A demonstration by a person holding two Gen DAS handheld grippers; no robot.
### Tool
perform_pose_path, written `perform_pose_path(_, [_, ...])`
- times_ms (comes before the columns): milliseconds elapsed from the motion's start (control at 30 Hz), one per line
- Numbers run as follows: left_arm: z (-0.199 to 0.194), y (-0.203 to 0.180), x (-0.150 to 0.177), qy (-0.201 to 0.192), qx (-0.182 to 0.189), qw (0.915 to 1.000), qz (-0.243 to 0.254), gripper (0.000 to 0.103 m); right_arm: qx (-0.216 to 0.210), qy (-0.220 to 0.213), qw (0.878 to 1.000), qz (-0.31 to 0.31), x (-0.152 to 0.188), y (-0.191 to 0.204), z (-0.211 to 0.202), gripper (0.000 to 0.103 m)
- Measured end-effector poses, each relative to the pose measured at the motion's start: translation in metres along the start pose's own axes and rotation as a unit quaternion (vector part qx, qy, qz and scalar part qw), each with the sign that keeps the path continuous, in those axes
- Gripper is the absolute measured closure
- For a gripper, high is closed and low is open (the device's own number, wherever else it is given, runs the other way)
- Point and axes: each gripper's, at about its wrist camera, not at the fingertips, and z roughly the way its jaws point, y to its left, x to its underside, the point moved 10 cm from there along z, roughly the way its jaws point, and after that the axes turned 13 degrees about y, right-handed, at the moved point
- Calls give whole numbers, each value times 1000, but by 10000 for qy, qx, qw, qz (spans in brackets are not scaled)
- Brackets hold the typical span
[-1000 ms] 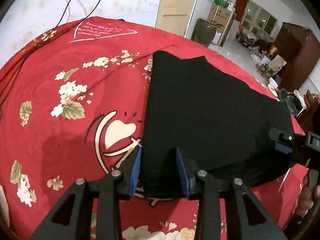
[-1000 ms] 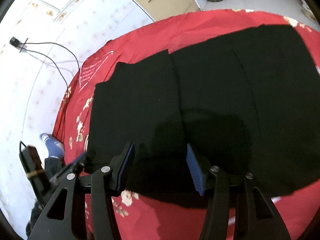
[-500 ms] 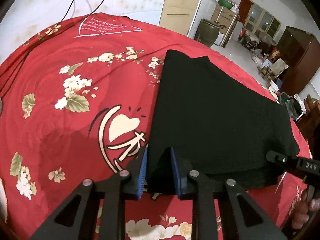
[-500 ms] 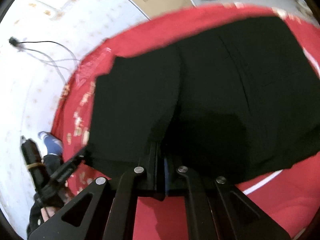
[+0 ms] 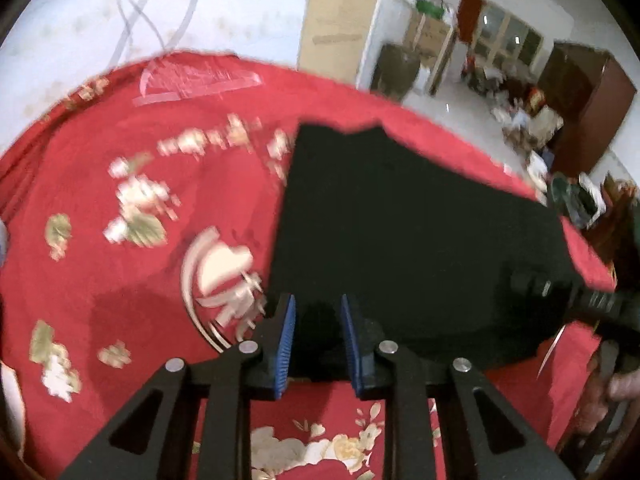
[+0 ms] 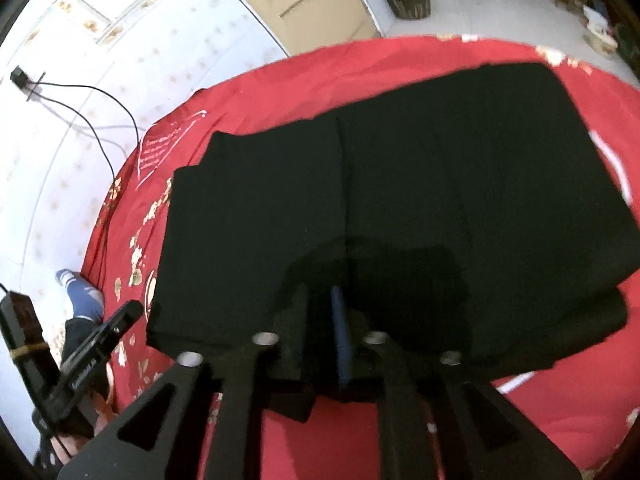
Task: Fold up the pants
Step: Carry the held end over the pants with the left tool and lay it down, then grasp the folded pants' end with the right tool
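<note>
The left view is smeared by motion, so the flowers on the red cloth (image 5: 120, 280) read as streaks and the room beyond is hard to make out. The pants (image 5: 400, 240) are one flat black mass with no seams legible there; they spread ahead of the left claw (image 5: 316, 340), with their near hem running between its blue pads (image 5: 286, 344). A clear gap stands between those pads, wider than half a second ago, and black cloth fills it, but whether the pads press the cloth cannot be told. To the right of that claw the other claw's tip overlaps the hem, and a hand below it is cut off by the frame edge. In the right view the pants (image 6: 400, 200) lie ahead of the right claw (image 6: 324, 320), folded, with a straight edge running away from the claw and a second layer showing at the far right. This claw is clenched on the near hem of the pants, as it was half a second ago; the fabric hides most of its pads, only one blue strip (image 6: 340, 328) showing. This view is sharper than before. Left of the claw, the left claw's body is partly cut off.
</note>
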Motion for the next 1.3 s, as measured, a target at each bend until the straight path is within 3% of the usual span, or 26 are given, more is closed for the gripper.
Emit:
perform_pose_path(67, [5,-2,3,-63,-165,9998,111,77,112,-59,9999,-53,-4,-1,-1,86])
perform_pose_path(133, [1,-7,3,-45,-170,9997,171,77,512,-229,9983,-159,-4,-1,-11,86])
perform_pose_path(233, [-5,-14,5,-47,-65,9998,181,77,437,-454,9976,-288,0,6,-28,86])
perform_pose_path(367, [-8,-22,21,109,-105,9996,227,77,862,76,9958,-296,12,-4,-11,84])
perform_pose_path(500, [-20,-31,37,130,-39,9995,270,71,749,-280,9967,-125,22,-8,-43,83])
perform_pose_path(533, [-22,-33,41,148,-35,9995,277,70,539,-343,9979,62,24,-11,-51,74])
perform_pose_path(567, [-24,-34,43,163,-47,9995,278,69,415,-349,9983,204,25,-14,-55,54])
perform_pose_path(633, [-30,-36,48,154,-24,9995,281,68,224,-417,9975,525,29,-22,-67,42])
perform_pose_path(733, [-43,-38,54,55,-2,9996,289,67,26,-501,9969,608,36,-19,-80,42])
perform_pose_path(1067, [-69,-50,66,-202,45,9991,381,63,484,-849,9937,542,68,-14,-107,42])
perform_pose_path(1200, [-62,-48,67,-127,42,9993,361,62,387,-705,9884,1289,77,-43,-105,42])
perform_pose_path(1300, [-58,-46,67,-79,64,9995,296,62,568,-641,9865,1396,73,-48,-101,42])
